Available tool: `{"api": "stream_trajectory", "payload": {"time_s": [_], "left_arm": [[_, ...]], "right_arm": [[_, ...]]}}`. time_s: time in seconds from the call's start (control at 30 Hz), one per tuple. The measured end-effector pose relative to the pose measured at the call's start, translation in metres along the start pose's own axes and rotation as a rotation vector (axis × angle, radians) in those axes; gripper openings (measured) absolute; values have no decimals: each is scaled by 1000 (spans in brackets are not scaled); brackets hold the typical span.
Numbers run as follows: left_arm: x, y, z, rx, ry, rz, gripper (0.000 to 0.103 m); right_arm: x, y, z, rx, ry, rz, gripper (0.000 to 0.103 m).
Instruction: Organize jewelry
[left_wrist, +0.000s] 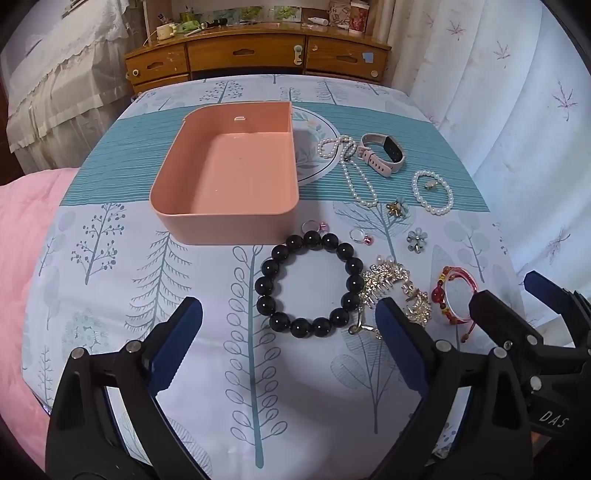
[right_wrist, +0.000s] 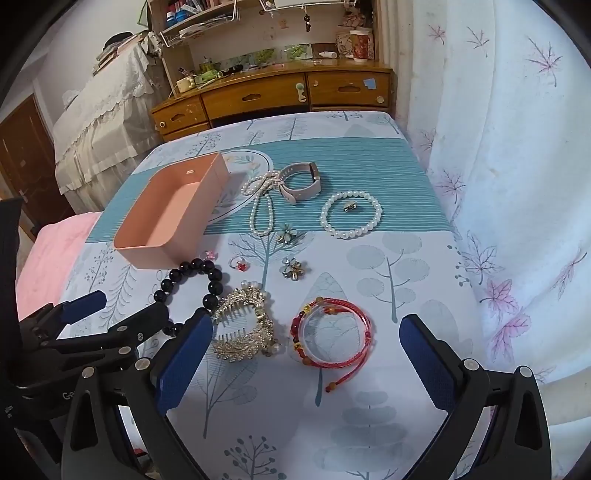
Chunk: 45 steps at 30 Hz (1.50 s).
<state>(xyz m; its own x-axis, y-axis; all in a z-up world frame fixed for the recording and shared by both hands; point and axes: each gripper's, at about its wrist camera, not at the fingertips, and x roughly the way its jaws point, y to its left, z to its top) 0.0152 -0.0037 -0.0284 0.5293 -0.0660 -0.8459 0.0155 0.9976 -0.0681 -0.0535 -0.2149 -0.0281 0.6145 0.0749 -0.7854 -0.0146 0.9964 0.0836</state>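
Here, both claws gape wide and hold nothing: left claw (left_wrist: 288, 325) frames the black bead bracelet (left_wrist: 308, 286), pink box (left_wrist: 229, 177) at eleven o'clock; right claw (right_wrist: 306, 347) frames the red cord bracelet (right_wrist: 332, 332).

Soft, even indoor light, sharp centre, strong fisheye bending and dark corners.

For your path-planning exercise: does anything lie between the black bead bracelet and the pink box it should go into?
Almost nothing. The black bead bracelet lies just in front of the empty pink box; only a small ring sits by the box's front wall, off to one side.
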Motion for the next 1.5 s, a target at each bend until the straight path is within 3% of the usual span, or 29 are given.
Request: {"api": "stream_trajectory", "payload": {"time_s": [0.17,0.73,0.9,1.03,1.17,1.5], "left_arm": [[-1,-3,-1,10,3,-5,89],[3,4,-2,-10,29,-12,88],[7,3,-3,-12,43,-13,88],[6,2,-4,-10,40,-12,88],[7,2,-4,-20,43,-18,89],[10,3,-5,-27,49,-14,89]], "right_arm": [[-2,2,1,-9,-12,5,97],[1,7,-2,-27,17,4,96],[-1,10,-2,-44,78,-31,96],[-1,6,-3,-17,74,-19,96],[0,5,-4,-37,12,-36,93],[-2,6,-5,-39,43,-30,88]]}}
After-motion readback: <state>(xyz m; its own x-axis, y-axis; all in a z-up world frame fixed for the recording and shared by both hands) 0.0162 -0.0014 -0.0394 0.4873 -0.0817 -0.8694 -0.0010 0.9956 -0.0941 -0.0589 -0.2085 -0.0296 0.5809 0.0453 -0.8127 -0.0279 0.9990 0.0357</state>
